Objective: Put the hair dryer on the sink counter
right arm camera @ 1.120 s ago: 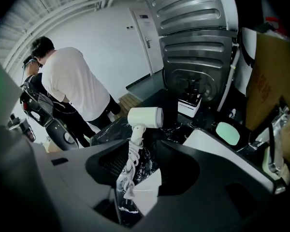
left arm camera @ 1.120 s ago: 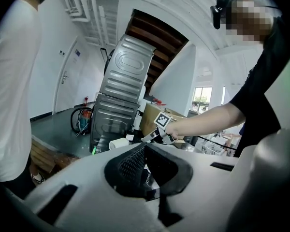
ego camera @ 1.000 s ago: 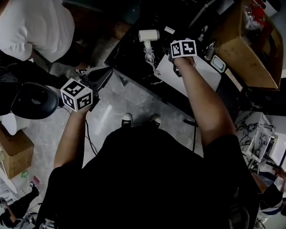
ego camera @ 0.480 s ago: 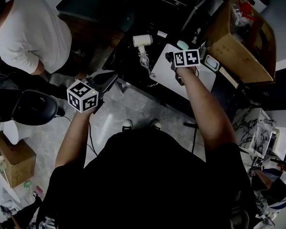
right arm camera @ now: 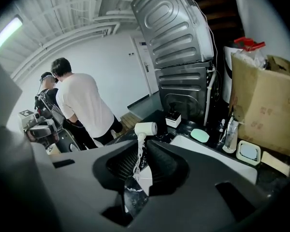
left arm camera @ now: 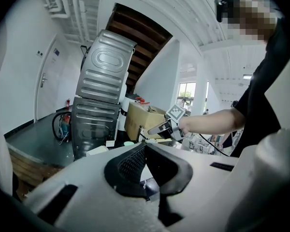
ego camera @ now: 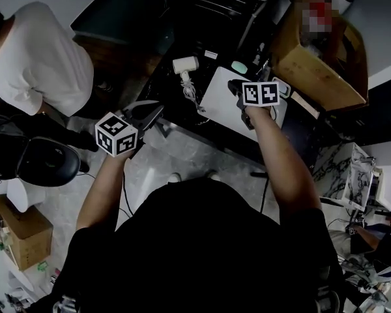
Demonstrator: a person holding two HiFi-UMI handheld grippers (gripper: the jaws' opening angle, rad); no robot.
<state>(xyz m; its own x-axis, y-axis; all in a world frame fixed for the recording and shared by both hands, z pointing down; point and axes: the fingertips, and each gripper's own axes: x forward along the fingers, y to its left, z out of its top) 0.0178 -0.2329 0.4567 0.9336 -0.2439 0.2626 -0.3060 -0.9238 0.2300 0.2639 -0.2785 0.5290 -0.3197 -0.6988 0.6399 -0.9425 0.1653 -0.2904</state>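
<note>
**Sink counter ahead, dryer lying on it, nothing in my jaws**

Black marbled counter (ego camera: pixel 171 87) runs across in front of both my tools. A white sink (ego camera: pixel 221 103) is set into it, and a tilted grey ribbed metal casing (right arm camera: pixel 176 30) rises at the back. The hair dryer (right arm camera: pixel 146 128) lies on that counter, straight ahead of my right gripper (right arm camera: pixel 144 146) and well beyond its tips. I see its white barrel right above the slit between the jaws, and its coiled cord (ego camera: pixel 191 91) trails from it toward me. It sits just beside the sink, on the side away from the cardboard box (right arm camera: pixel 266 105).

My right gripper hangs over the sink, angled downward. Its jaws have just been closing and now stand narrow — a thin gap left, with nothing between them. Dryer and cord are both clear of the pads. Off to the right of its tips stand a pale green oval thing (right arm camera: pixel 200 135), a clear bottle (right arm camera: pixel 230 135) and a white square dish (right arm camera: pixel 247 152), with the cardboard box behind them.

My left gripper (left arm camera: pixel 145 148) is held off the counter's near edge, over the grey floor (ego camera: pixel 150 165), well to the left of the dryer. Its jaw tips meet and hold nothing. Beyond them I see my own right forearm (left arm camera: pixel 212 122) reaching out with the other tool. Further left of it a person in a white shirt (ego camera: pixel 42 57) bends over, with a black chair (ego camera: pixel 49 156) nearer to me.
</note>
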